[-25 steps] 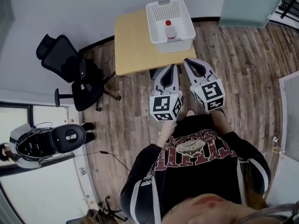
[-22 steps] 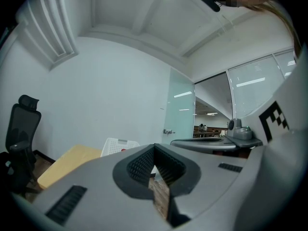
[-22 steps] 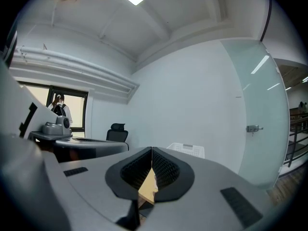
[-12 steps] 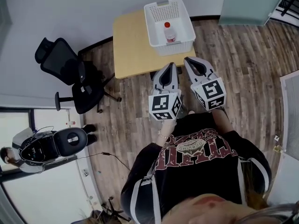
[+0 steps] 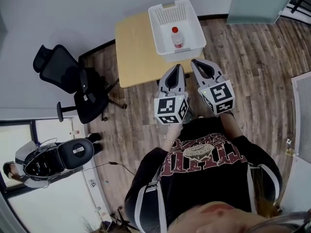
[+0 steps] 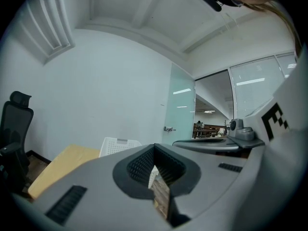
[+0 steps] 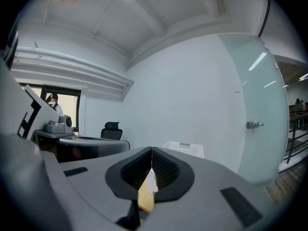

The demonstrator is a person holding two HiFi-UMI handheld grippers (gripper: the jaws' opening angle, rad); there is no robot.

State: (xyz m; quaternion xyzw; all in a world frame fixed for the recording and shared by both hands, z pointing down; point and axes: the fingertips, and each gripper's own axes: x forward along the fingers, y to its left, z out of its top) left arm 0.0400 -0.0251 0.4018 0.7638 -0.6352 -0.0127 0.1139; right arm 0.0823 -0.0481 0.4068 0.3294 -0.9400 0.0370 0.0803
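Shifted since a second ago: framing only. The office chair and grey machine have slid outward in the head view, while both claws sit as they did, short of the counter.

- Grey machine, 1 – on the floor, well left of the counter and nearer the person.
- Office chair, black, 1 – on the floor, just left of the counter.
- Counter, pale wood, 1 – its left part bare.
- Basket, white, perforated, 1 – on the counter's right part.
- Bottle, red cap, 1 – inside the basket, over the counter's right part; upright or lying, cannot tell.
- Left claw, 1 – over the floor just off the counter's near edge, jaws pressed together, nothing between them.
- Right claw, 1 – beside it toward the counter's right, near the basket's front wall but apart from it, jaws likewise closed and empty.
- Frosted glass door, 1 – right of the counter.

Progress, as judged: nothing gripped, the bottle untouched, and all handling yet undone.
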